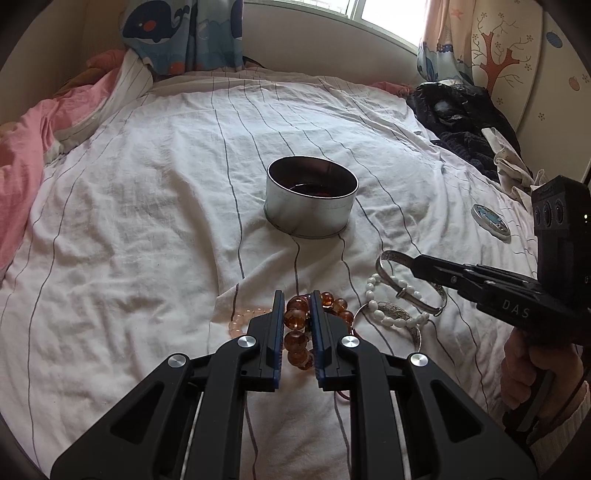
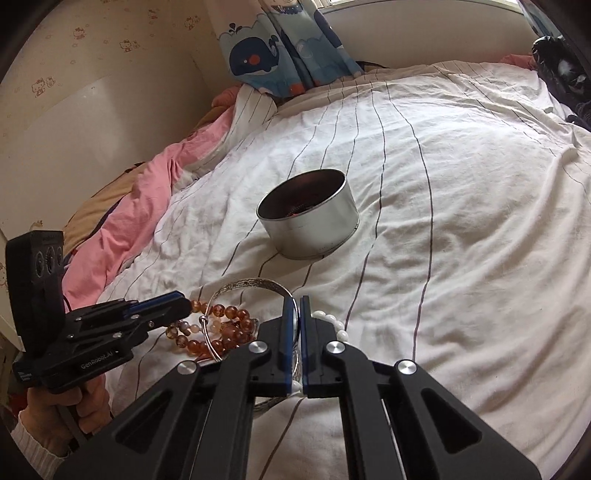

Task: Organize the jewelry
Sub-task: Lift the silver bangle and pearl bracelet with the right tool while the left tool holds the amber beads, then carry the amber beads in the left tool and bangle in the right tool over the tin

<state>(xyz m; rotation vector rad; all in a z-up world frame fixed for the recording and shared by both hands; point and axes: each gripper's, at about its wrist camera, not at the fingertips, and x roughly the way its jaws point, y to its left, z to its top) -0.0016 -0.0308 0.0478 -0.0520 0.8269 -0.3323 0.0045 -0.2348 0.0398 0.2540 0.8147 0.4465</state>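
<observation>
A round silver tin stands open on the bed sheet, with dark reddish items inside; it also shows in the right wrist view. My left gripper is shut on an amber bead bracelet lying on the sheet. My right gripper is shut on a thin silver bangle, seen from the left wrist view. A white bead bracelet, a second silver bangle and a pale pink bead bracelet lie beside them.
The white striped sheet covers the bed. A pink blanket bunches at the left. Dark clothes pile at the far right. A small round blue-and-silver lid lies right of the tin. Whale-print curtains hang behind.
</observation>
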